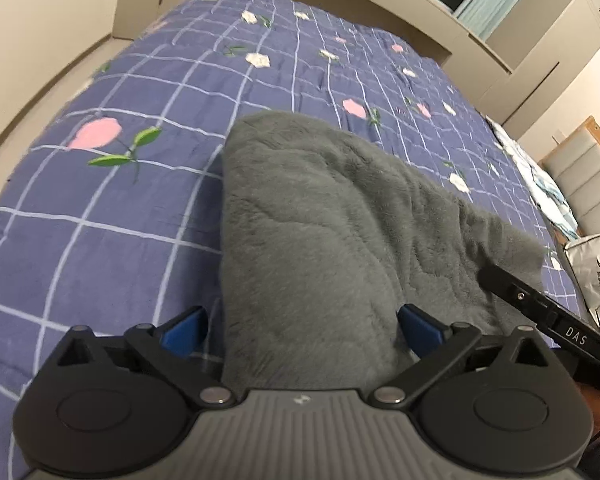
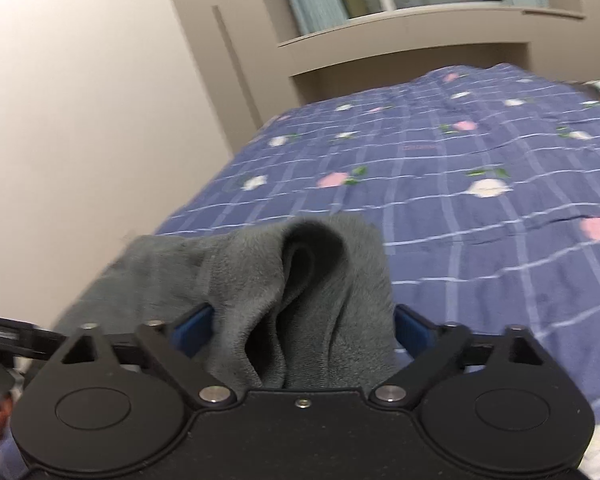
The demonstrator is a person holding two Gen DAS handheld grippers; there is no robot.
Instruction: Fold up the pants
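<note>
**Pants laid down, both grippers let go**

The grey fleece pants (image 1: 340, 220) lie on the bed (image 1: 100, 240), bunched into a thick fold. The left gripper (image 1: 300, 328) and right gripper (image 2: 304, 326) each straddle the cloth with jaws spread wide, pads apparently clear of it, likely releasing so the fold can settle flat.

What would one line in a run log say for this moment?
step: fold pants | item: fuzzy grey pants on blue checked floral bedspread | left gripper: jaws open, cloth between | right gripper: same
</note>
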